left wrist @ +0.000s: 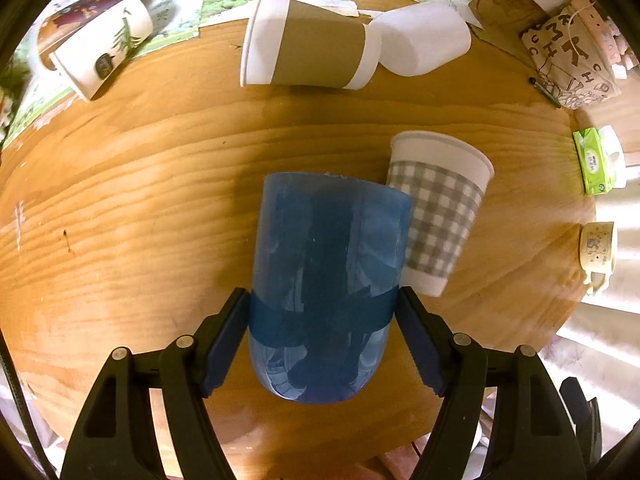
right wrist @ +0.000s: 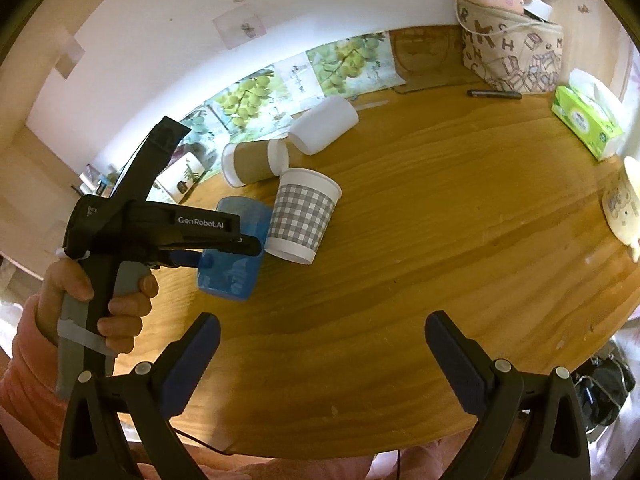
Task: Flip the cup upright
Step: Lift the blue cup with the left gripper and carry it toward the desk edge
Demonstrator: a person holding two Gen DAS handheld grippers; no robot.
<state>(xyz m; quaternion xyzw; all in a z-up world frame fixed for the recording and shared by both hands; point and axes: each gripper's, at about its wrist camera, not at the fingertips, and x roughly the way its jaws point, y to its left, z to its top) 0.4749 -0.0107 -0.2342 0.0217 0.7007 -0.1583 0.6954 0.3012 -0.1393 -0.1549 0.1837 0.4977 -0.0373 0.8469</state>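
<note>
the blue cup [left wrist: 326,292] lies on its side between the pads of the left tool [left wrist: 322,344], both blue pads pressed against its wall near one end, at a darker blue band. its far end points away from the tool, over the wooden counter [left wrist: 140,208]. whether the cup rests on the counter or is lifted just off it cannot be told. just past the tool's right pad, touching or nearly touching the blue cup, a grey checked paper cup [left wrist: 436,216] lies tilted on the counter. farther ahead of the tool lie a paper cup with a brown sleeve [left wrist: 312,44] and, at its end, a plain white cup [left wrist: 424,38]. far ahead to the left lies a white printed cup [left wrist: 104,46].

the right tool [right wrist: 322,364] hangs with its jaws wide apart and nothing between them, above the near edge of the counter. ahead and to its left, the left hand [right wrist: 100,300] grips the left tool's handle. far ahead to the right sit a green tissue box [right wrist: 586,120] and a lettered bag [right wrist: 512,54].
</note>
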